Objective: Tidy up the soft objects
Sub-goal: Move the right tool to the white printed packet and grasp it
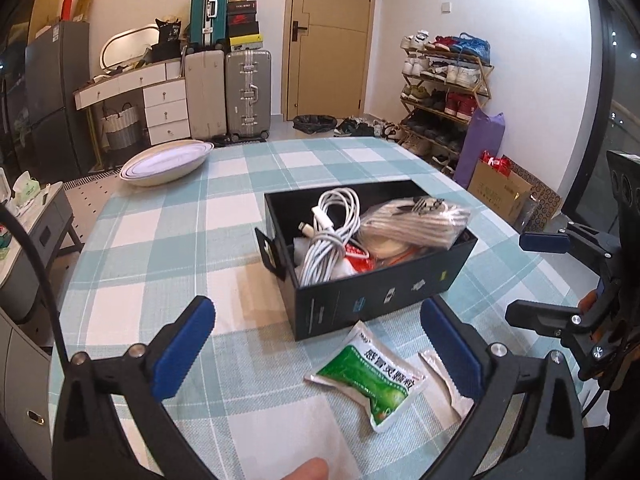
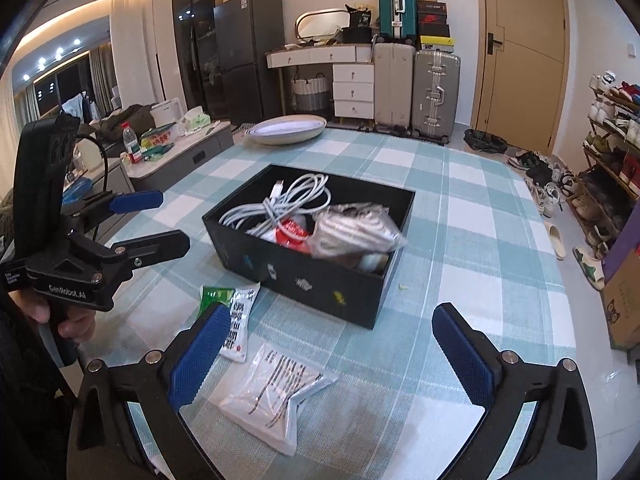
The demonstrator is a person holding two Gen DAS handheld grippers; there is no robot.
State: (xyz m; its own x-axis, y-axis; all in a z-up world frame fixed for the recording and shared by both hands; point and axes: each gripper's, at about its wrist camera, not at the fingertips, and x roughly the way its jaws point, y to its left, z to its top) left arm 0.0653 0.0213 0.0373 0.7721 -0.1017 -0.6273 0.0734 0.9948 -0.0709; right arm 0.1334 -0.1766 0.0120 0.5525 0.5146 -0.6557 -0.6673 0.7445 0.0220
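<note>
Hiding part of the silver sachet (image 1: 442, 384), the left gripper (image 1: 318, 348) gapes wide and empty; the right gripper (image 2: 332, 354), equally spread, covers the green sachet (image 2: 236, 312) beside the black box (image 2: 320, 280).

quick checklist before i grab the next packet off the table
1. Left gripper jaws wide, nothing between them: ok.
2. Right gripper jaws wide, nothing held: ok.
3. Green packet lies flat on the tablecloth, outside the black box: ok to grasp.
4. White packet lies flat beside it, uncovered: ok.
5. Room left in the box, already holding the white cable and a bagged item: cannot tell.
</note>
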